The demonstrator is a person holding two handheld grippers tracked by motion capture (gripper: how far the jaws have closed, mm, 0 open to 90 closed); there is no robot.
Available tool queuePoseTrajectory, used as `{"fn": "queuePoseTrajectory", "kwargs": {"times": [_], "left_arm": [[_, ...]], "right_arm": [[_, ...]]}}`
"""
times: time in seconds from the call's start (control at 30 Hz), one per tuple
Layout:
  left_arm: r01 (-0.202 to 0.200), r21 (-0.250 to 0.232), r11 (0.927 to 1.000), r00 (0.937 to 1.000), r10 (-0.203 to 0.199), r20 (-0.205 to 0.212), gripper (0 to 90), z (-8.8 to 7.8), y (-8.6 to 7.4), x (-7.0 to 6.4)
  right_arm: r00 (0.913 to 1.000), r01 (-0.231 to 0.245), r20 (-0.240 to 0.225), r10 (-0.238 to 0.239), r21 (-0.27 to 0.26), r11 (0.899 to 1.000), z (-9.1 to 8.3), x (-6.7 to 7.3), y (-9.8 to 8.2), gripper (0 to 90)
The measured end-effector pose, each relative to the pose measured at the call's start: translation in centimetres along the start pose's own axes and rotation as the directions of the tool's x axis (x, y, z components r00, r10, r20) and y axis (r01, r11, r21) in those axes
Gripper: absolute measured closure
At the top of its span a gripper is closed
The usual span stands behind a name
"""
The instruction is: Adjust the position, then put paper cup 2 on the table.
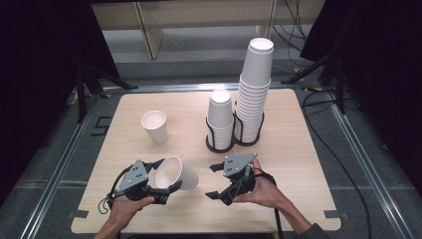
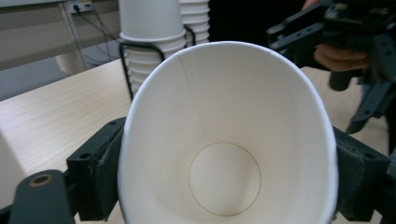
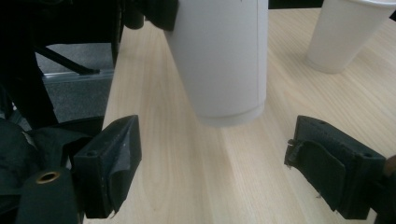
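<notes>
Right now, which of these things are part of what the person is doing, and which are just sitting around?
In use:
- paper cup, squeezed in the left tongs
- right tongs, open, facing that cup

Sitting around:
- lone cup standing on the table
- short stack of cups and tall stack, each in a black wire holder

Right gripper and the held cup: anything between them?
Nothing: in the right gripper view, bare table separates the open right gripper from the paper cup.
</notes>
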State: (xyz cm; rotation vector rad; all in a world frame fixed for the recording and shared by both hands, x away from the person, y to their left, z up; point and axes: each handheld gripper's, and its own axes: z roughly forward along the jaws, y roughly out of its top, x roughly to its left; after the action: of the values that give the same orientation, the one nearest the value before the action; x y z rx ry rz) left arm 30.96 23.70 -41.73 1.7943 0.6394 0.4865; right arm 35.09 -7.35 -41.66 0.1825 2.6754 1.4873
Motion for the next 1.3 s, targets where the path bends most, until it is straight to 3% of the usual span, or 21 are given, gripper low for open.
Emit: {"fn": "queuePoseTrajectory", "kwargs": {"times": [0.23,0.4,0.6,0.73,1.3], "left_arm": [[-0.03,0.079,0.9964,0.9972,0.035,-0.066,13.8,0.3,0.0,1.5],[-0.032,0.119,0.9924,0.9938,0.044,-0.102,13.8,0.6,0.1,2.1],[-0.028,0.142,0.9895,0.9922,0.044,-0.117,13.7,1.2,0.3,2.8],[-0.023,0.158,0.9871,0.9912,0.043,-0.125,13.8,1.8,0.4,3.1],[-0.001,0.181,0.9835,0.9852,0.032,-0.168,13.8,5.0,2.2,4.8]], "right_arm": [[0.9993,0.003,0.038,-0.003,0.008,1.0,-0.7,-0.2,-0.6,17.6],[0.9975,-0.033,0.063,0.031,0.024,0.999,-1.2,-0.3,-1.1,18.3],[0.9874,-0.1,0.125,0.096,0.023,0.995,-2.0,-0.8,-2.0,17.9],[0.983,-0.123,0.141,0.118,0.034,0.992,-2.4,-0.5,-2.7,17.6],[0.9781,-0.132,0.169,0.122,0.05,0.99,-2.8,0.5,-3.8,17.6]]}}
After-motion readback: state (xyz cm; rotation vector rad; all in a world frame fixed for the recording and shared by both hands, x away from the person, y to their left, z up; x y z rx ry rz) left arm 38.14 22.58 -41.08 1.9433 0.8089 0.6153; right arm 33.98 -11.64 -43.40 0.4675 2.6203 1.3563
